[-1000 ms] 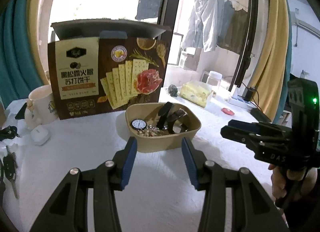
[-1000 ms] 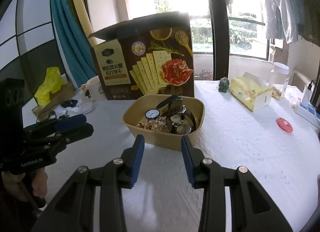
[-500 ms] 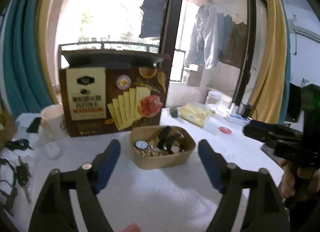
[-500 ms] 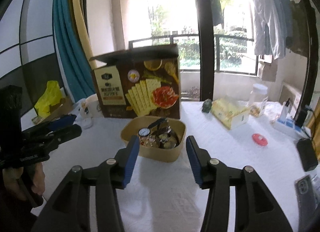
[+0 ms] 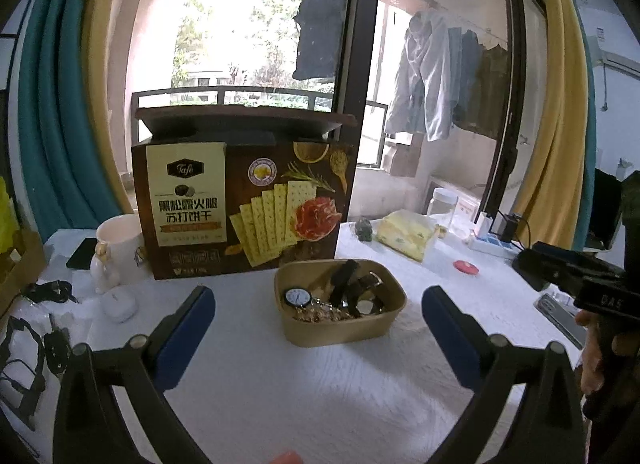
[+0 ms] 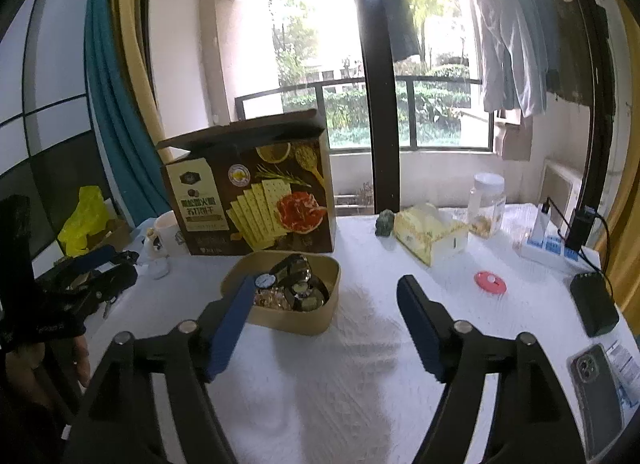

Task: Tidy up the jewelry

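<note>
The left gripper [image 5: 318, 312] and right gripper [image 6: 326, 304] both gape wide, holding nothing. The tan bowl [image 5: 340, 328] of watches and trinkets [image 5: 334, 300] sits just ahead between the left's fingers, and ahead-left of the right's. Sorting looks unstarted; everything remains heaped inside.

Surface: a table [image 6: 360, 384] covered with white cloth.
Centre: a tan bowl [image 6: 316, 324] is set just in front of a cracker box [image 6: 256, 199].
Left: a mug [image 6: 170, 234].
Right: a tissue pack [image 6: 430, 234], red disc [image 6: 490, 282], phone [image 6: 598, 396].
</note>
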{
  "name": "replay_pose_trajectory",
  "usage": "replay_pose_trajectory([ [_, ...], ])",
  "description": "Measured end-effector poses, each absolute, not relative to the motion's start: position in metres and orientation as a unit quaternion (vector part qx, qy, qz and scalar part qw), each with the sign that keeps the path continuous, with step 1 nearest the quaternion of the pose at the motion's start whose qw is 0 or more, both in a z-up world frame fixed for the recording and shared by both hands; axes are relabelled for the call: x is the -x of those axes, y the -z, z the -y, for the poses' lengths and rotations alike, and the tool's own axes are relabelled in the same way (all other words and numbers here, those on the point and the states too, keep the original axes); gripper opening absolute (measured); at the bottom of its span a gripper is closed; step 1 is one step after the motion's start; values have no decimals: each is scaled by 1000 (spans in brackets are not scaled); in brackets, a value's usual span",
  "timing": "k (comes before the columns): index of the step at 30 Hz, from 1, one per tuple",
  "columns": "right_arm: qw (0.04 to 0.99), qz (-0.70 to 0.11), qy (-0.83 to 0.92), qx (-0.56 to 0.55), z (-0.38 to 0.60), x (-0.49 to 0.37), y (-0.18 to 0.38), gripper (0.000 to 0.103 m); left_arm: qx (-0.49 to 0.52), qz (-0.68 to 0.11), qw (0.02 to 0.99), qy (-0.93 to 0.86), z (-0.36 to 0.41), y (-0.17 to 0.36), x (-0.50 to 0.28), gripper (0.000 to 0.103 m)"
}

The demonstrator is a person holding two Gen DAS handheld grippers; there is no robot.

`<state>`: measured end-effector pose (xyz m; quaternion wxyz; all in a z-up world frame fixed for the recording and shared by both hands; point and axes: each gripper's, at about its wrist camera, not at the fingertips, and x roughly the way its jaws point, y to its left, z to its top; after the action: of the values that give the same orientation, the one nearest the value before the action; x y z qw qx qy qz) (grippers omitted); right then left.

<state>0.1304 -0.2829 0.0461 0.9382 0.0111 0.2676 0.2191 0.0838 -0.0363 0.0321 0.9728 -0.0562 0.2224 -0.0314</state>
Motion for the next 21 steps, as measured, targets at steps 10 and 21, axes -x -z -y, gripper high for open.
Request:
replay_pose_trajectory([
  [10, 937, -277, -213, -10, 282, -140, -38, 78, 50, -233, 970, 40, 40, -28, -91, 103],
  [21, 937, -279, -213, -10, 281, -143, -37, 78, 53, -229, 971, 36, 39, -27, -90, 103],
])
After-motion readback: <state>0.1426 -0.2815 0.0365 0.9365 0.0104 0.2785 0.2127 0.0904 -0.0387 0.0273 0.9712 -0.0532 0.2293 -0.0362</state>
